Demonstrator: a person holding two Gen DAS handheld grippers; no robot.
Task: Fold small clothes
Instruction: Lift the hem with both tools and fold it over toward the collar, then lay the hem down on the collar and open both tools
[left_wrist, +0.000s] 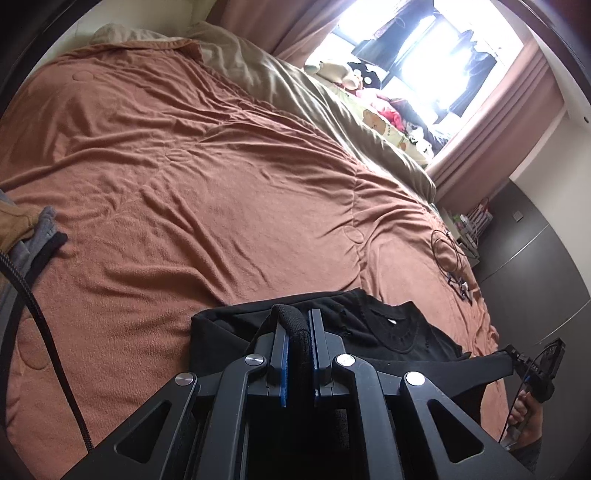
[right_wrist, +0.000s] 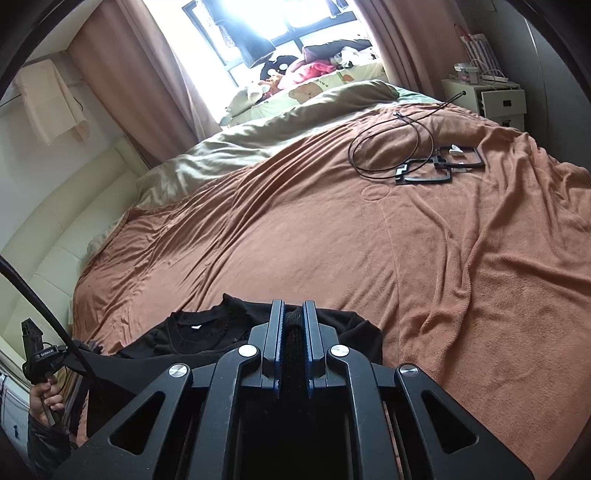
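Note:
A small black knit top (left_wrist: 373, 328) lies at the near edge of the bed, neckline with a white label facing up. My left gripper (left_wrist: 296, 317) is shut on a fold of its black ribbed edge, which sticks up between the blue pads. In the right wrist view the same black top (right_wrist: 199, 332) spreads to the left, and my right gripper (right_wrist: 293, 314) is shut on another bunch of its dark knit. Each view shows the other gripper off to the side, held by a hand, with the cloth stretched toward it.
A rust-brown blanket (left_wrist: 207, 177) covers the bed. A pile of folded clothes (left_wrist: 26, 232) sits at its left edge. Black cable loops and flat black frames (right_wrist: 424, 162) lie on the far right. An olive duvet (right_wrist: 266, 125), stuffed toys and a bright window are behind.

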